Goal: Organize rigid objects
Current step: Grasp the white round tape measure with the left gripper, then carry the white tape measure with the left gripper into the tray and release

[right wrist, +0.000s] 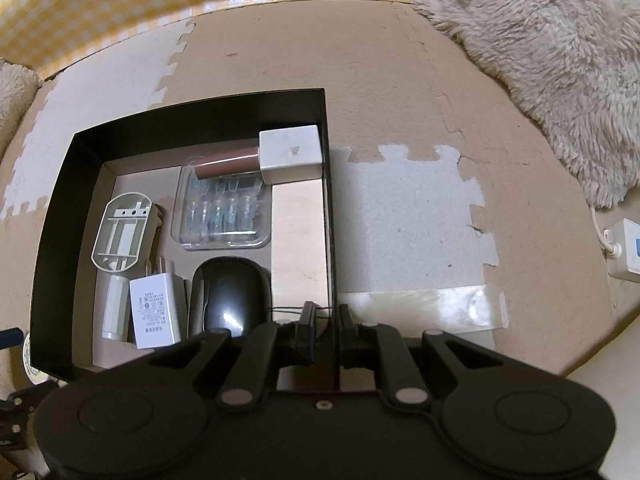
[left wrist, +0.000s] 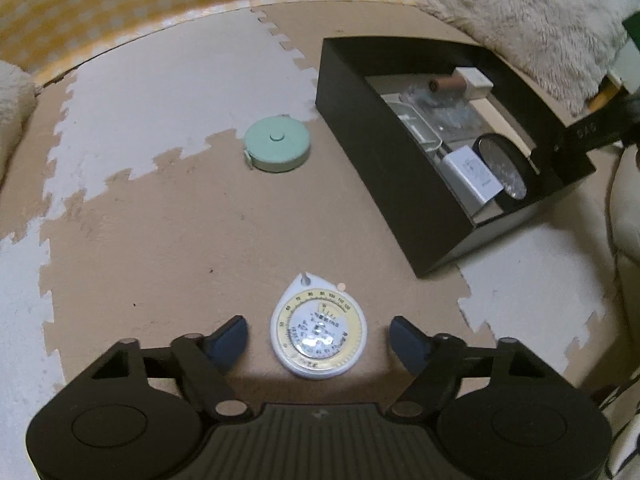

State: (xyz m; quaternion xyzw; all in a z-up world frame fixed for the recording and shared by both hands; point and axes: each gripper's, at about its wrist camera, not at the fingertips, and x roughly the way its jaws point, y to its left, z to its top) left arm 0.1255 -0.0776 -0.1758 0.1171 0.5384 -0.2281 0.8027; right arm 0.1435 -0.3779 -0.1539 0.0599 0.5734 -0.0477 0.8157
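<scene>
A white teardrop-shaped tape measure with a yellow dial (left wrist: pixel 318 336) lies on the foam floor mat. My left gripper (left wrist: pixel 318 326) is down over it, jaws open, one blue pad (left wrist: pixel 230 340) on each side with gaps to it. Farther off lies a round mint-green tape measure (left wrist: pixel 277 143). To the right stands a black box (left wrist: pixel 372 152). My right gripper (right wrist: pixel 326 316) is shut on the right wall of the black box (right wrist: pixel 52 240). Inside are a black mouse (right wrist: pixel 230 292), a white charger (right wrist: pixel 154 312), a clear plastic case (right wrist: pixel 222 210) and a white cube with a brown tube (right wrist: pixel 290 154).
A fluffy cream rug (right wrist: pixel 540 60) lies at the back right. A white power strip (right wrist: pixel 628 252) sits at the right edge. A yellow checked fabric wall (left wrist: pixel 120 8) runs along the back. A strip of clear tape (right wrist: pixel 420 308) lies on the mat beside the box.
</scene>
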